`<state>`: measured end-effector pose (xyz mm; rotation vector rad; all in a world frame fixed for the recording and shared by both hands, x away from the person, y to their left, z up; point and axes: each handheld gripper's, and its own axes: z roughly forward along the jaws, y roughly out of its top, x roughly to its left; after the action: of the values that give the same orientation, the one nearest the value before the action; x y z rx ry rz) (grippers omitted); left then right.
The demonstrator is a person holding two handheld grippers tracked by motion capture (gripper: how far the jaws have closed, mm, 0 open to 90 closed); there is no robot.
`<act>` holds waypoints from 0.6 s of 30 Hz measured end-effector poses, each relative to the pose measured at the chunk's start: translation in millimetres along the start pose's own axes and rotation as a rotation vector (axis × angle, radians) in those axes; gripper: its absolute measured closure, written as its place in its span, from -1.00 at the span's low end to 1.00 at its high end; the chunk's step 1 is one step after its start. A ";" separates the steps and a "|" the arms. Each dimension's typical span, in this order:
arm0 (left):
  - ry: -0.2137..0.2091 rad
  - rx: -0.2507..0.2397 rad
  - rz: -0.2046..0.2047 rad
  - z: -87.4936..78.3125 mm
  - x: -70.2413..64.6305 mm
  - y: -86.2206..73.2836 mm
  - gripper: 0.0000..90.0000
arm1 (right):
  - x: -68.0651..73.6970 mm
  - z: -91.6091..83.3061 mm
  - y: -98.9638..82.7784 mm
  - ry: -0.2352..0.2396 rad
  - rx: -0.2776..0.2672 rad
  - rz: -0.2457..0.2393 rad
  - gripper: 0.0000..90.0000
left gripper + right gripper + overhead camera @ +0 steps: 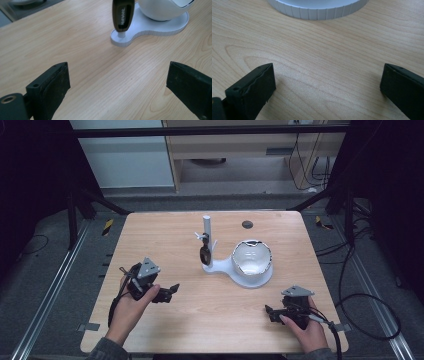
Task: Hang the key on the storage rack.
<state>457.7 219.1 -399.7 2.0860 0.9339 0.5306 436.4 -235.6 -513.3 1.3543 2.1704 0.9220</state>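
Holding both grippers low over the wooden counter [165, 240], we see the left gripper [171, 292] and right gripper [270, 312] with fingers spread wide, empty. A white stand [220, 266] carrying a bowl [251, 258] sits mid-counter, between and beyond them.

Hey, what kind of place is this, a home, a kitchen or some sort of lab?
Probably a lab or recording rig, not a home: a bare wooden table framed by dark metal struts, loose cables across the grey floor, and a person working a hand-held gripper in each hand.
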 end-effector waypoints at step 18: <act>0.033 0.172 -0.072 -4.3 30.3 -53.1 -0.89 | 0.3 -0.4 -0.4 -0.003 -0.001 0.002 -0.99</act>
<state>451.1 267.1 -437.1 2.1919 1.1030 0.4625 435.8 -235.6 -513.3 1.3573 2.1668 0.9212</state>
